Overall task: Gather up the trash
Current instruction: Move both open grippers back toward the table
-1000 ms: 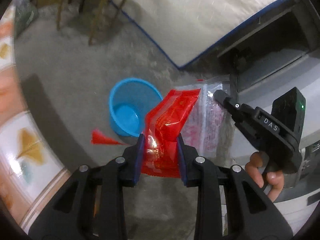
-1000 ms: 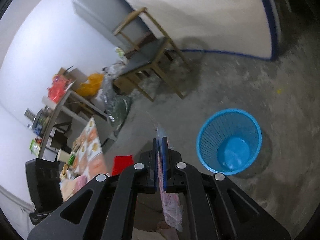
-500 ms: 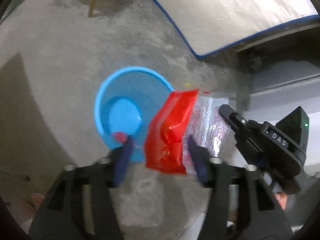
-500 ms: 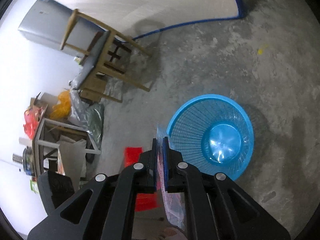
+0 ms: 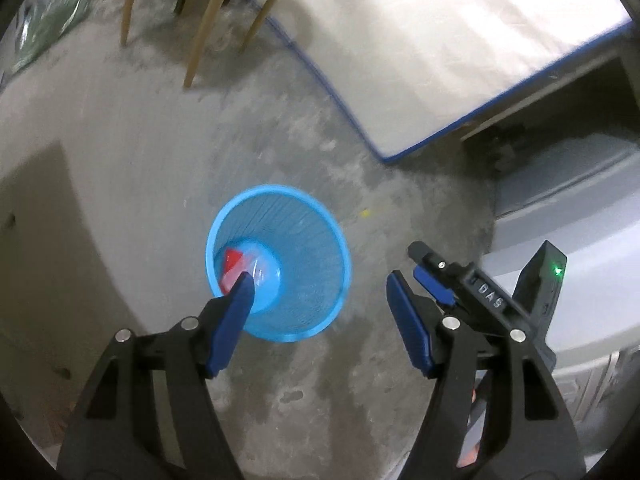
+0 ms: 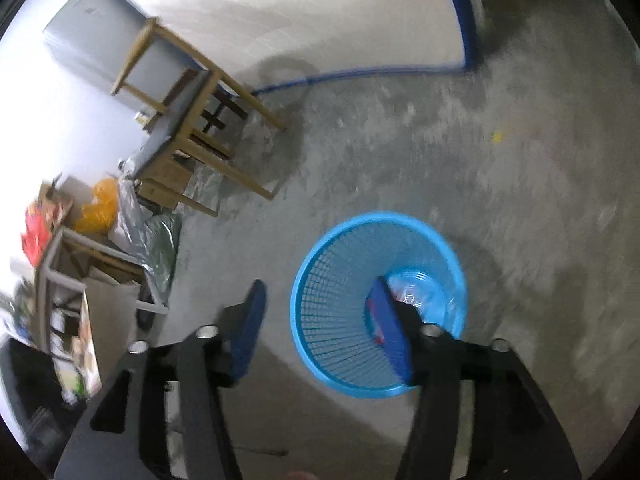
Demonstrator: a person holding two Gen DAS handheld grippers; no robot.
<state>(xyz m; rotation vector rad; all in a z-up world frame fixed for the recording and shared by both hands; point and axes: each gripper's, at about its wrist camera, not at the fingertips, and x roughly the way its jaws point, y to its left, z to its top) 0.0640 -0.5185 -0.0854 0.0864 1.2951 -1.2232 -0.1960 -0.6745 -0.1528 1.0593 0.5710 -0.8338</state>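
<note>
A blue mesh wastebasket (image 5: 304, 248) stands on the concrete floor; it also shows in the right wrist view (image 6: 332, 320). A red wrapper (image 5: 232, 258) and a clear printed bag (image 6: 416, 296) lie at its bottom. My left gripper (image 5: 320, 292) is open and empty, held above the basket. My right gripper (image 6: 320, 300) is open and empty, also above the basket; it shows in the left wrist view (image 5: 430, 268) at the right.
A wooden chair (image 6: 188, 120) stands on the floor behind the basket. A white mattress with blue trim (image 5: 440, 40) leans at the back. A cluttered table with bags (image 6: 60, 216) is at the left. Grey furniture (image 5: 560, 216) is at the right.
Both grippers opened. The red wrapper left my left gripper and the clear bag left my right gripper; both now lie in the blue basket.
</note>
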